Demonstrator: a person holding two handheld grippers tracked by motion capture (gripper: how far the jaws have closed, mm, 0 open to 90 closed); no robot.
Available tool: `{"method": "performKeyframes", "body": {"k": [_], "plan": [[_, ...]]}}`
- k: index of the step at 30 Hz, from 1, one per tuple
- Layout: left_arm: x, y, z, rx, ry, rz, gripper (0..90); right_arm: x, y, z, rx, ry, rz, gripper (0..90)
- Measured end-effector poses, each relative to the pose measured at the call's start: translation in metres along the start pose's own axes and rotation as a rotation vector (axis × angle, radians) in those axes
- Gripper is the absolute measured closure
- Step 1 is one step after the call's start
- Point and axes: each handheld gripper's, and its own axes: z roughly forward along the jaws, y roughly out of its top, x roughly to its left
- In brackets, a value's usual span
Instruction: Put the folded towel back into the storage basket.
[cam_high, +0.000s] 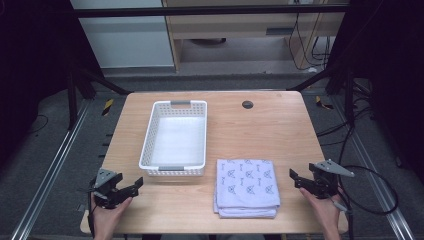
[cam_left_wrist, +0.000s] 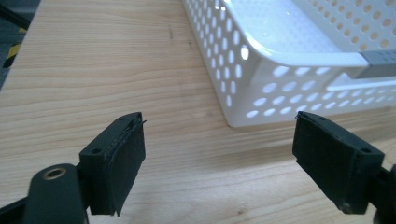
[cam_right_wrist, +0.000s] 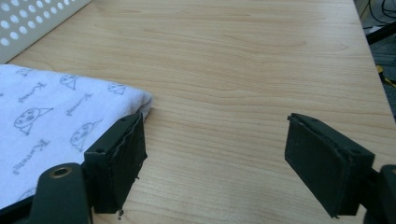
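Both my grippers hover with jaws wide apart, holding nothing: left gripper (cam_high: 131, 186) near the white basket (cam_high: 150, 140), right gripper (cam_high: 299, 178) just beside the folded towel (cam_high: 246, 186) on the table (cam_high: 270, 130)

One white perforated plastic basket (cam_high: 175, 137) is counted on one light wooden table (cam_high: 270, 130). One folded white cloth stack with a grey printed pattern (cam_high: 246, 187) is recorded. One round dark grommet (cam_high: 247, 104) is noted.

A grey floor (cam_high: 45, 165) is seen around the wooden table (cam_high: 270, 130); a pale cabinet (cam_high: 250, 30) stands beyond.
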Motion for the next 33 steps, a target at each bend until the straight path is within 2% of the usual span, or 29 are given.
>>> {"method": "performKeyframes", "body": {"k": [4, 6, 9, 11, 17, 26, 33], "plan": [[-0.008, 0.001, -0.001, -0.006, -0.019, 0.018, 16.3, -0.001, 0.000, 0.000, 0.001, -0.001, -0.002, 20.8], [-0.014, 0.001, -0.002, -0.009, -0.031, 0.040, 16.3, 0.001, 0.001, 0.001, 0.008, -0.001, -0.009, 20.7], [-0.017, 0.001, -0.002, -0.012, -0.042, 0.044, 16.3, 0.002, 0.001, 0.000, 0.013, 0.002, -0.013, 20.7], [-0.021, 0.002, -0.004, -0.013, -0.052, 0.048, 16.7, 0.003, 0.001, 0.000, 0.008, 0.000, -0.035, 20.8], [-0.031, 0.003, -0.007, -0.024, -0.073, 0.075, 19.4, 0.005, 0.004, -0.003, -0.010, 0.000, -0.047, 21.4], [-0.041, 0.006, -0.009, -0.037, -0.098, 0.085, 23.8, 0.004, 0.009, -0.008, -0.035, 0.011, -0.035, 22.4], [-0.049, 0.008, -0.011, -0.051, -0.117, 0.087, 24.4, 0.011, 0.015, -0.012, -0.058, 0.028, -0.048, 23.0]]}}
